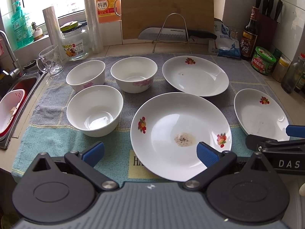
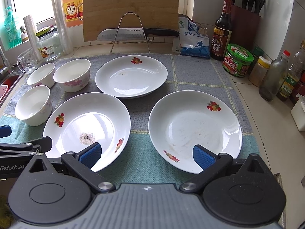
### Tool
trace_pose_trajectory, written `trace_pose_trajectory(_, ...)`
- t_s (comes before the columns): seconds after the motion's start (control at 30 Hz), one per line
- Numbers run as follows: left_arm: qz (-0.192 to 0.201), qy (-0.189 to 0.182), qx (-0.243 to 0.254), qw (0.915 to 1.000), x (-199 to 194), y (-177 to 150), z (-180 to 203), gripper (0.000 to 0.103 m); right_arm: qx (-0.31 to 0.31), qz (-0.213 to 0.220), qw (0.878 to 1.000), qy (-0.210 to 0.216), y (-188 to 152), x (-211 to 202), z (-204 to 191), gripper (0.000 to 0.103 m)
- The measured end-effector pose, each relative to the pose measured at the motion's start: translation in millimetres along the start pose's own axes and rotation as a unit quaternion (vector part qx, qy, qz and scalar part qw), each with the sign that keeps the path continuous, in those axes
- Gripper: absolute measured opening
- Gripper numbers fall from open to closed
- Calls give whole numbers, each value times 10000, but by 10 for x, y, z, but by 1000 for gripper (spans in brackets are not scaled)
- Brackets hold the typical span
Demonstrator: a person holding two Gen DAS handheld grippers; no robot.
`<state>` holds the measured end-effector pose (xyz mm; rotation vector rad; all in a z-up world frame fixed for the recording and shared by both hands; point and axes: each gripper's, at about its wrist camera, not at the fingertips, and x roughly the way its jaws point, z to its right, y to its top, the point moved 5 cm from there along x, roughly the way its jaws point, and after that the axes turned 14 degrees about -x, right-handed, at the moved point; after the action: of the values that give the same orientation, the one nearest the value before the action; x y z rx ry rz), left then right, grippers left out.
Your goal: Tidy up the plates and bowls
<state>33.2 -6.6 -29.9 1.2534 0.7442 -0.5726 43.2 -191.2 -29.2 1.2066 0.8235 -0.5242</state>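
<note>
While nothing has yet been stacked, I hold both tools low at the near edge of the cloth, and this is how things lie.

Cloth: the checked dish towel (image 1: 122, 114) covers the counter and carries every dish.
Near-left plate: the soiled plate (image 1: 181, 135) sits straight ahead of my left gripper (image 1: 150, 150), whose right pad overlaps its near rim in view; residue lies near its middle.
Near-right plate: the smeared plate (image 2: 194, 129) lies directly ahead of my right gripper (image 2: 146, 155), whose right pad overlaps its near rim in view.
Far plate: the third plate (image 2: 131, 76) rests behind the other two, between them, well apart from both tools.
Bowls: three bowls cluster far left, the plain bowl (image 1: 94, 110) nearest, two flowered ones (image 1: 134, 74) (image 1: 85, 77) behind it.
Left gripper state: spread wide, holding nothing.
Right gripper state: also spread wide and empty.
Deciding relation: each plate is round, so no long axis matters; I judge side decides it. My right tool is nearer the near-right plate, my left nearer the soiled plate and the bowls, which lie forward and left of it.
Risk: I judge the thin rims on soft cloth could slip from a pinch.
</note>
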Motion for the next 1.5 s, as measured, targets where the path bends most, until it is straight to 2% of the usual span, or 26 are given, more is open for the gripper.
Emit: trace_pose_trajectory(1.5, 64, -32, 33, 10000, -51, 7, 4, 102, -49, 103, 9999, -97, 16, -50, -4, 103)
